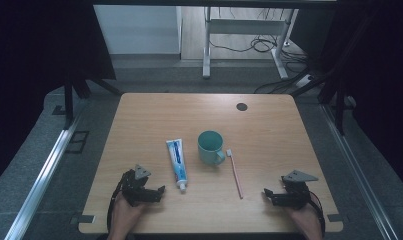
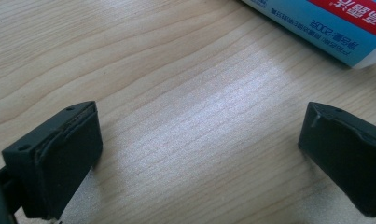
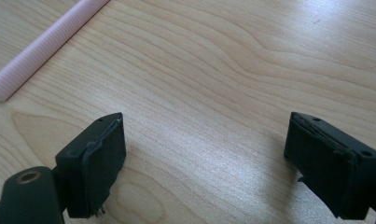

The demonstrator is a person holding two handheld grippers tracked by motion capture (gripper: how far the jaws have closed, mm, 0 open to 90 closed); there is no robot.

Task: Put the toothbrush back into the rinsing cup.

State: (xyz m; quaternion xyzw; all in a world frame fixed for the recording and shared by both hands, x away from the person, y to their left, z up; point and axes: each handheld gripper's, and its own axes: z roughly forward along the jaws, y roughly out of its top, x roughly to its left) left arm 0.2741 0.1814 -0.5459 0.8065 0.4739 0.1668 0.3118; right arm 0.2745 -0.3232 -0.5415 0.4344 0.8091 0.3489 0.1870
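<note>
Both claws, left (image 1: pixel 159 192) and right (image 1: pixel 267 195), gaping empty near the table's front edge; I'd pinch the light, squishy toothpaste (image 1: pixel 177 160) mid-tube, the stiff, skinny toothbrush (image 1: pixel 235 172) mid-handle.

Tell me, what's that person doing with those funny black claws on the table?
A person holds a left gripper and a right gripper low over the near edge of a wooden table. Both have their jaws wide open and hold nothing. Between them lie a toothpaste tube, a green mug standing upright, and a pink toothbrush. The left gripper is nearest the toothpaste, the right one nearest the toothbrush. Nothing is picked up yet.
</note>
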